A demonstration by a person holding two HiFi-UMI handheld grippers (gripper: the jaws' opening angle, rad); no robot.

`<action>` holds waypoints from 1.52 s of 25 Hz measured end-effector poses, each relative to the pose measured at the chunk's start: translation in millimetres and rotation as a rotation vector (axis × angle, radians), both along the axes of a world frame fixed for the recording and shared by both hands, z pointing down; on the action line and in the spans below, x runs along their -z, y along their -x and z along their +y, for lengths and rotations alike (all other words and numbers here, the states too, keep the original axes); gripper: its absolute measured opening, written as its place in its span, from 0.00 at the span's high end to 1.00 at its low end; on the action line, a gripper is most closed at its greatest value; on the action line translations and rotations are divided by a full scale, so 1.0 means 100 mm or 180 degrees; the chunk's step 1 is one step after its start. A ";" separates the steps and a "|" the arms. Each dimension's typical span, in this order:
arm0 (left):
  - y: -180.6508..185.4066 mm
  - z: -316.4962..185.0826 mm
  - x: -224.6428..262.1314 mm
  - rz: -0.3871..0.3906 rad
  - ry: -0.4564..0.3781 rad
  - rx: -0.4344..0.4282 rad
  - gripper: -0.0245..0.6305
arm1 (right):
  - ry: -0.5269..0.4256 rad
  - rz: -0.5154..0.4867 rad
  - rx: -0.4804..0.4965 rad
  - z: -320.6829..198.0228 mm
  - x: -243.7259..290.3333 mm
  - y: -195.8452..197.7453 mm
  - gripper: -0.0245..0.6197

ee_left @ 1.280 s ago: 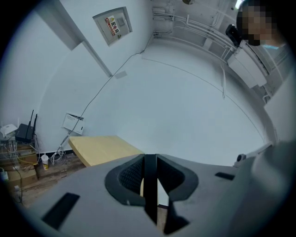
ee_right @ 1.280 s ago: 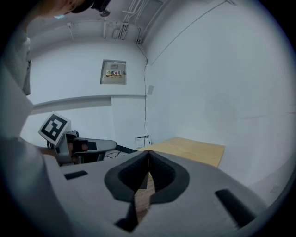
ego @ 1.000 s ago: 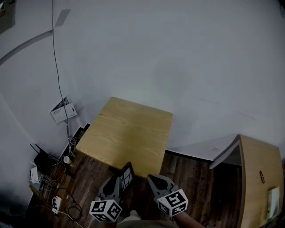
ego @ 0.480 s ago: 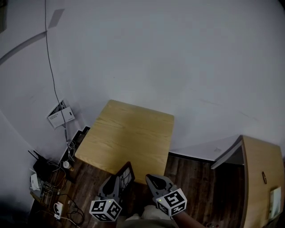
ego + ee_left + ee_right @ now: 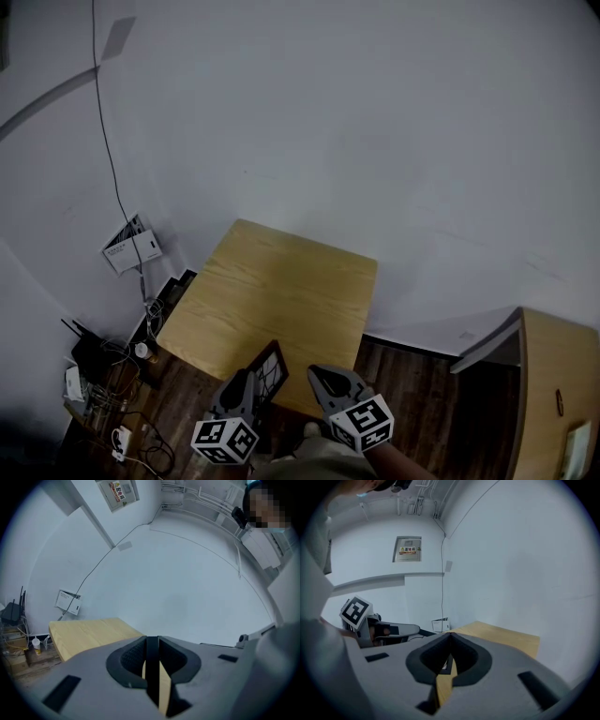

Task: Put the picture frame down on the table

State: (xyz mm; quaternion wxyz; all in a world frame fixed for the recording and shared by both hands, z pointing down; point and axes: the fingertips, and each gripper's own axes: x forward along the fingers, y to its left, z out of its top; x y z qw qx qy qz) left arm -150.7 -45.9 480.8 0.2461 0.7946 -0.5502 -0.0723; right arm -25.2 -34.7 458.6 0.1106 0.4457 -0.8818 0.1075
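Picture frame (image 5: 269,367): dark, grid pattern on front. Held tilted on edge in the L gripper, above the near edge of the table. Contact w/ table top: cannot tell.
L gripper (image 5: 246,382): jaws clamped on the frame's thin dark edge. In the left gripper view that edge stands upright between the pads (image 5: 133,660), pressed from both sides. Marker cube faces up toward the head cam.
R gripper (image 5: 319,377): jaws closed, tips meeting, nothing gripped. Sits just beside the frame, on its right, level w/ the L gripper. No contact w/ frame seen.
Table (image 5: 281,281): light wood, roughly square, far side against the wall.
Wall (image 5: 375,141): white, plain. A thin cable (image 5: 103,122) runs down it to a white box (image 5: 131,246) low on the wall, left of the table.
Floor (image 5: 412,384): dark wood planks.
Clutter (image 5: 98,356): on the floor left of the table. Cords, a dark router w/ antennas, a small cup.
Cabinet (image 5: 558,394): light wood, far right, well apart from the table.
Sign (image 5: 119,491): high on the wall in the left gripper view. Print too small to read.
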 end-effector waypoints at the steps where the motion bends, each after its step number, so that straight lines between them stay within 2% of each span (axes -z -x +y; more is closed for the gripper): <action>1: -0.01 -0.06 -0.01 0.0017 0.0016 0.0025 0.87 | -0.0009 0.0004 0.0032 -0.07 0.01 -0.01 0.96; 16: -0.25 -0.70 -0.46 0.0111 0.0408 0.0270 0.87 | 0.0092 -0.0039 0.0384 -0.80 -0.21 -0.12 0.96; 31: -0.41 -0.96 -0.84 0.0027 0.0633 0.0331 0.87 | 0.0243 -0.0047 0.0505 -1.04 -0.45 -0.27 0.96; 38: -0.38 -1.05 -0.92 0.0093 0.0664 0.0411 0.87 | 0.0295 -0.0052 0.0512 -1.08 -0.53 -0.34 0.96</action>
